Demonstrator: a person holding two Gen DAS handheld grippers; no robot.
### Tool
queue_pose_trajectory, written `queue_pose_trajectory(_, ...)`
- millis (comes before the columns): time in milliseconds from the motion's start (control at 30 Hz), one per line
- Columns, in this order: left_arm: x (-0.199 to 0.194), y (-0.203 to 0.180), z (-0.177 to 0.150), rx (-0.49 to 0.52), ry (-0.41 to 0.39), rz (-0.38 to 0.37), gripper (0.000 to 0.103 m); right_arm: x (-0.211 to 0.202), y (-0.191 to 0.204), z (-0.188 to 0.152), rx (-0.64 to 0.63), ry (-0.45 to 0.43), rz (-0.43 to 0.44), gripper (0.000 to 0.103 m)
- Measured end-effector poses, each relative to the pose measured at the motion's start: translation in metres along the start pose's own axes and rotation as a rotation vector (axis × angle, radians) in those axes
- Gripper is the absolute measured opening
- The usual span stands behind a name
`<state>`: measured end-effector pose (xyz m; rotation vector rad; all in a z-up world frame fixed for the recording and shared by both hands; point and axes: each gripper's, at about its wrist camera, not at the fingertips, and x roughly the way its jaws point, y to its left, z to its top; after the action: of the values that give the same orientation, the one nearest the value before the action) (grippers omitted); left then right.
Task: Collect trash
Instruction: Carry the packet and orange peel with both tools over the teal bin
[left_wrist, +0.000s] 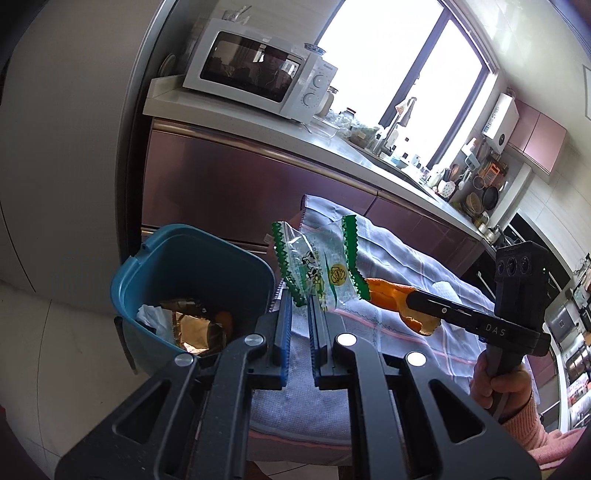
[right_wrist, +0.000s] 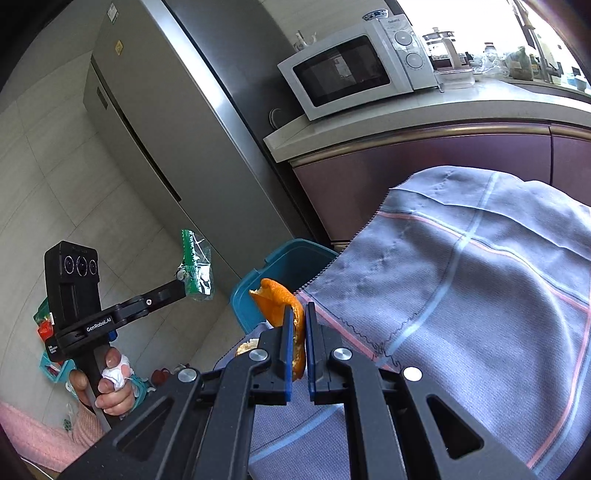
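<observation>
Matte black two-finger left gripper (left_wrist: 299, 306) and right gripper (right_wrist: 299, 321) with blue ribbed pads, silver screws; white lettering; fuzzy pink knit sleeve (left_wrist: 532, 428).

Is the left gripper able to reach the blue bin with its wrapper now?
Probably yes. The left gripper, shut on the wrapper, hangs just beside the blue bin, whose open top is uncovered.

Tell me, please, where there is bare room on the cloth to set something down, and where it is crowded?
The cloth lies bare from its zigzag edge rightward, behind the right gripper shut on peel. The crowded corner is near the bin, where the left gripper holds a wrapper. The bin already contains trash.
</observation>
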<state>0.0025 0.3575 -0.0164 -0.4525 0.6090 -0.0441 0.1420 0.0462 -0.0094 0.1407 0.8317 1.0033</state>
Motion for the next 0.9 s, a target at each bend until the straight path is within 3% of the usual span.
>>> queue_pose_trajectory(900, 0.020, 0.019, 0.001, 0.006, 0.017, 0.137, 0.009, 0.068, 0.010, 0.025, -0.007, 0.079, 0.011, 0.005)
